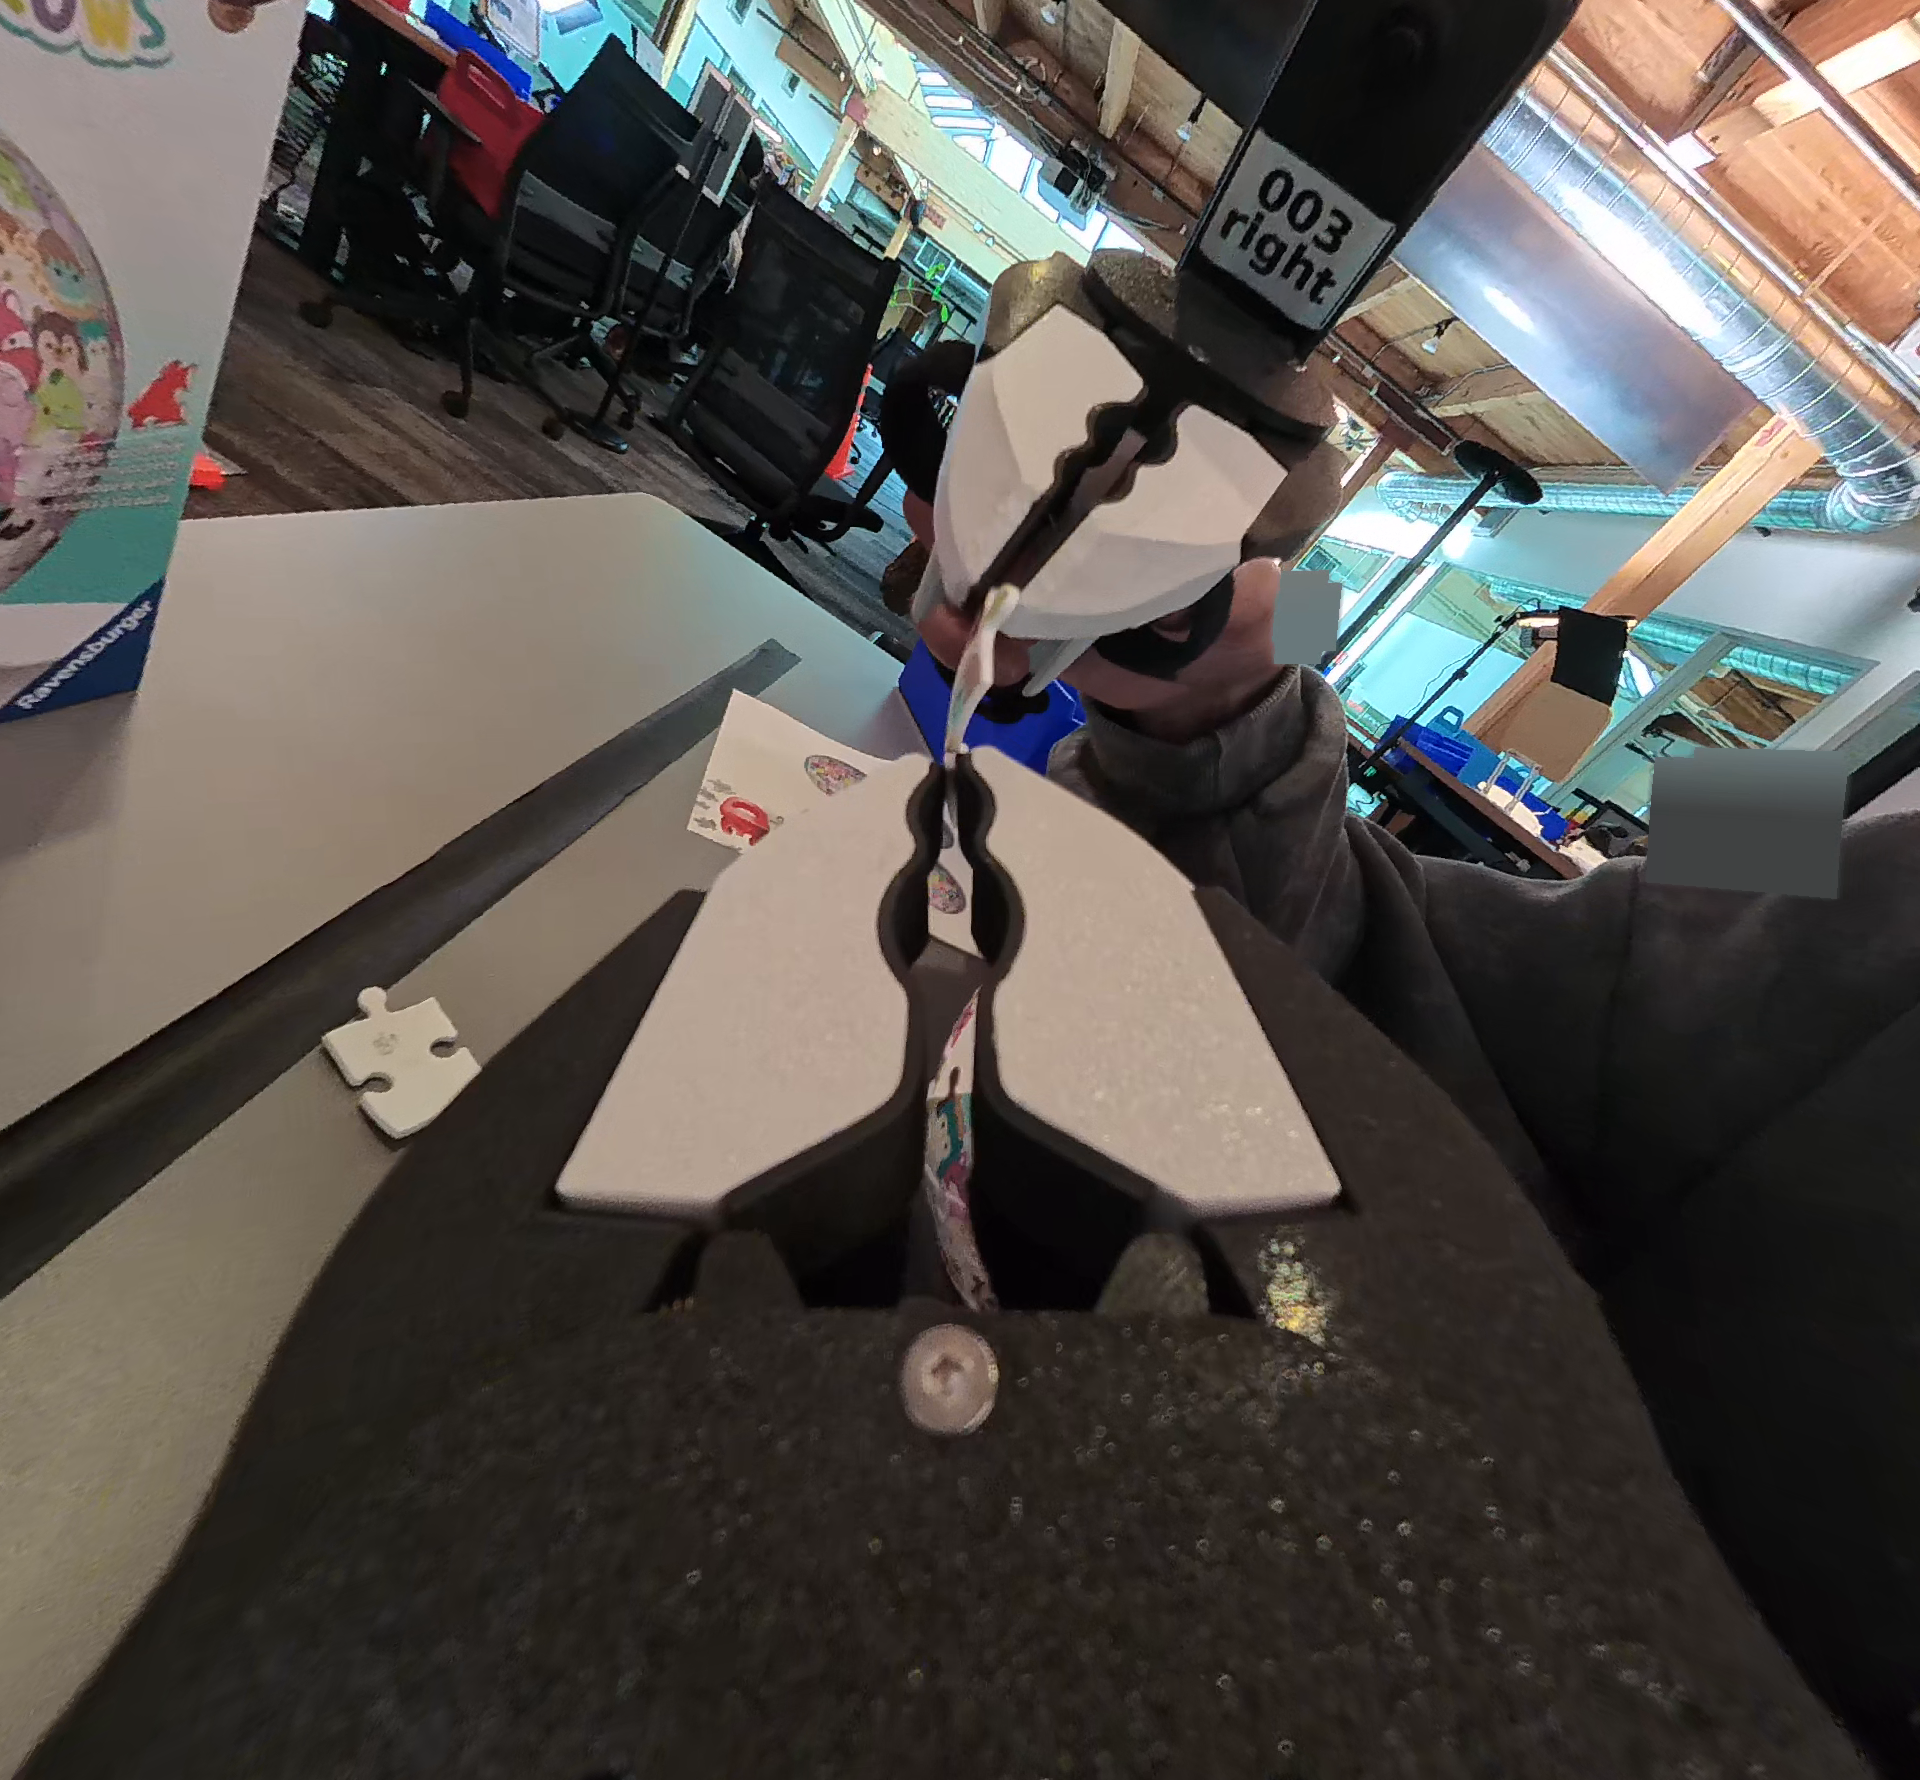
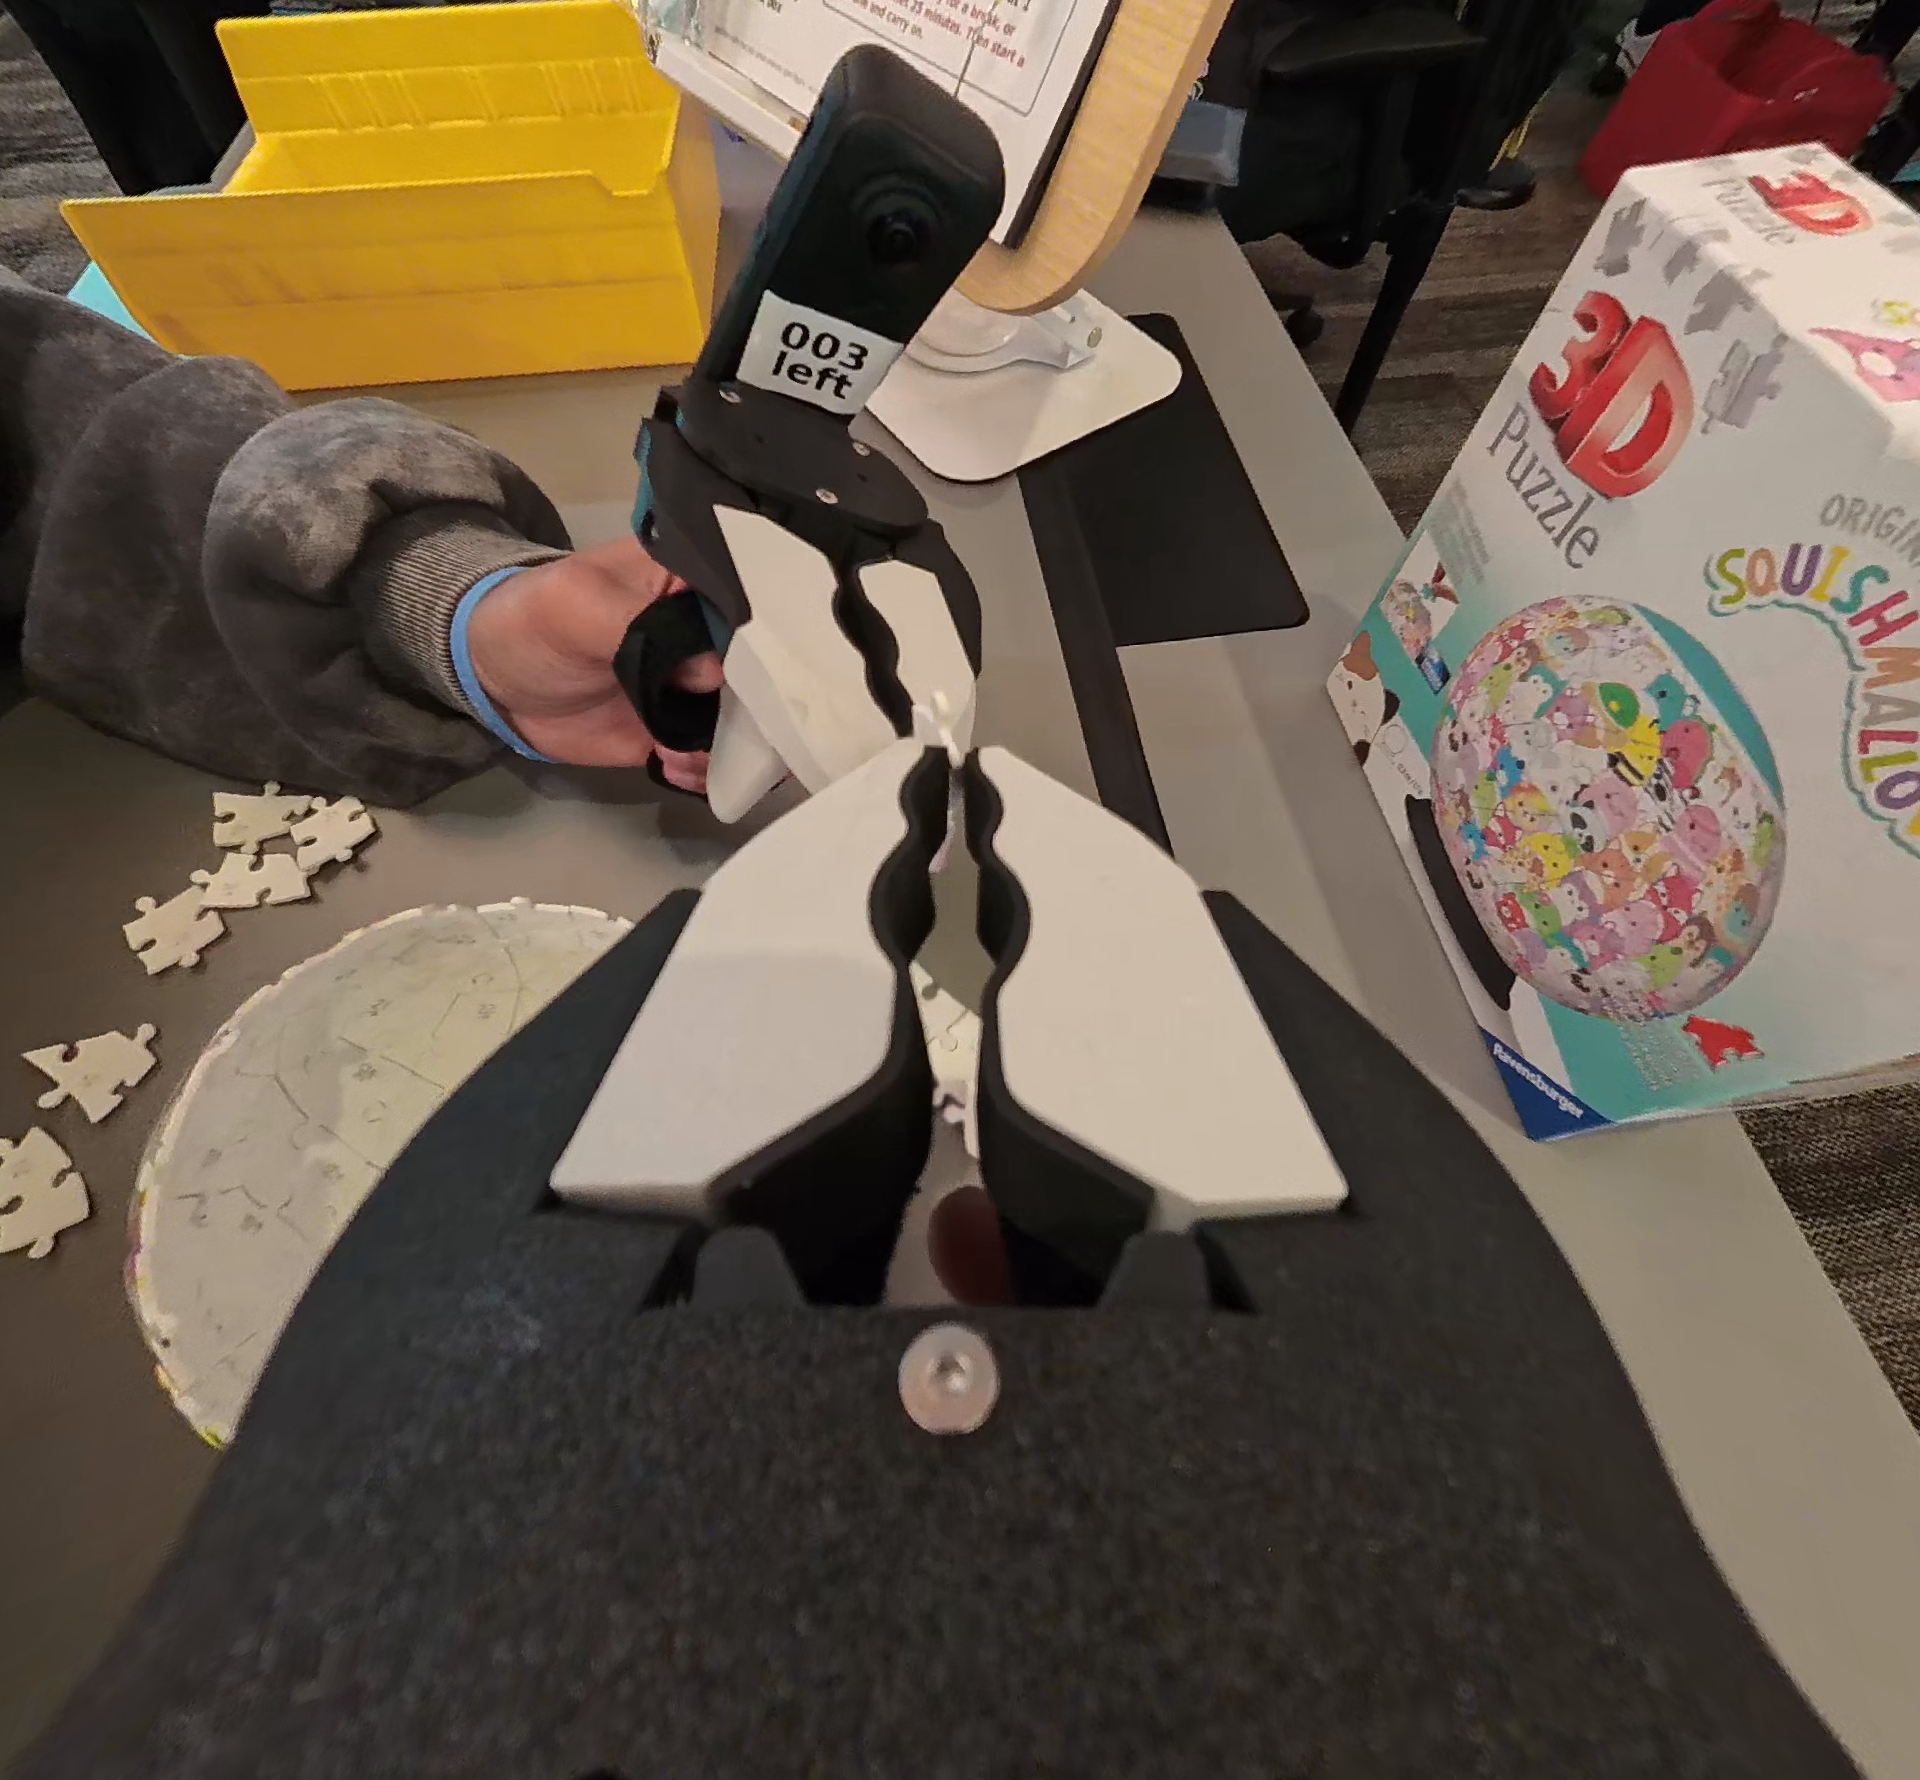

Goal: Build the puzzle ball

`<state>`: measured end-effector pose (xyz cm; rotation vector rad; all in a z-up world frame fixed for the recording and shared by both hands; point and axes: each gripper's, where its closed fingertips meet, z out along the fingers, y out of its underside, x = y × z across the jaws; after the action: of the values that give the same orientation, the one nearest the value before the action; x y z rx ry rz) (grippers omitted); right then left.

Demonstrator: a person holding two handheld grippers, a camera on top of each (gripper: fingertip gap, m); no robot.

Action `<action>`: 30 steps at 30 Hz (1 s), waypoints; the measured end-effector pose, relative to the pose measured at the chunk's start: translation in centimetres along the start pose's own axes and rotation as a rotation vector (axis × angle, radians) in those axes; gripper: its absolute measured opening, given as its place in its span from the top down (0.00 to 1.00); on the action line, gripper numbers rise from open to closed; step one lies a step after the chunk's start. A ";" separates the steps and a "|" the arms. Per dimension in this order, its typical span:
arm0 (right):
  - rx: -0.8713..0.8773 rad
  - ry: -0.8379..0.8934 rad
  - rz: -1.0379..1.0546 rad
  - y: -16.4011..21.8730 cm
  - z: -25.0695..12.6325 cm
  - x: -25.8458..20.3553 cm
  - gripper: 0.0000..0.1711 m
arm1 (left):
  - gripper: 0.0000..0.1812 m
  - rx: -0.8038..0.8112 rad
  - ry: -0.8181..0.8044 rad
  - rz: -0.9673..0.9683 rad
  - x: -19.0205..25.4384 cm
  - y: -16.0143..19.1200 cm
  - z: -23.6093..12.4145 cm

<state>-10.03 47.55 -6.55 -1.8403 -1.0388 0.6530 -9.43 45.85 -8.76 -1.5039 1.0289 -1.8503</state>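
1. Puzzle ball, as a half-built white shell of curved interlocked pieces (image 2: 343, 1086), is seen lying hollow side up on the grey desk (image 2: 582, 442), low and to the left of the right gripper (image 2: 958, 774) in the right wrist view.

2. The left gripper (image 1: 954, 766) is seen closed narrow on a thin curved strip of joined pieces (image 1: 956, 1169), whose printed colourful face shows between the white fingers (image 1: 790, 1003); the strip runs lengthwise along the gripper's own axis and pokes out at the tips.

3. The right gripper is likewise drawn narrow, and a pale piece edge (image 2: 948, 728) is pinched at its tips; how far that piece reaches back between the jaws cannot be told.

4. The two grippers are held tip to tip above the desk, nearly touching, the right one coming down from above in the left wrist view, so that the edges of the two held pieces meet end on.

5. The coming move is judged to turn on that alignment: both long axes lie close to one line, and a tab must be pressed into its socket without the thin curved edges sliding past each other.

6. Loose white jigsaw pieces (image 2: 249, 847) are scattered face down left of the shell, well apart from both grippers, and the printed puzzle box (image 2: 1662, 650) stands to the right.
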 end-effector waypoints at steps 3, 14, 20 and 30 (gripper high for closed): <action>-0.031 -0.006 -0.012 0.4 -0.2 -0.1 0.99 | 0.99 -0.024 -0.009 0.015 -0.1 0.4 0.2; -0.294 0.026 -0.231 2.3 -2.0 -3.3 0.99 | 0.77 -0.251 0.075 0.065 1.9 2.4 -0.4; -0.477 -0.008 -0.344 5.9 -0.6 -5.4 0.99 | 0.74 -0.360 -0.046 0.107 2.3 2.6 -2.4; -0.515 -0.029 -0.435 7.8 0.5 -5.7 0.99 | 0.89 -0.492 -0.204 -0.010 -3.3 6.1 -1.9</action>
<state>-10.32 40.94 -13.63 -1.9300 -1.6794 0.1549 -10.89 45.46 -15.84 -1.9281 1.4444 -1.4709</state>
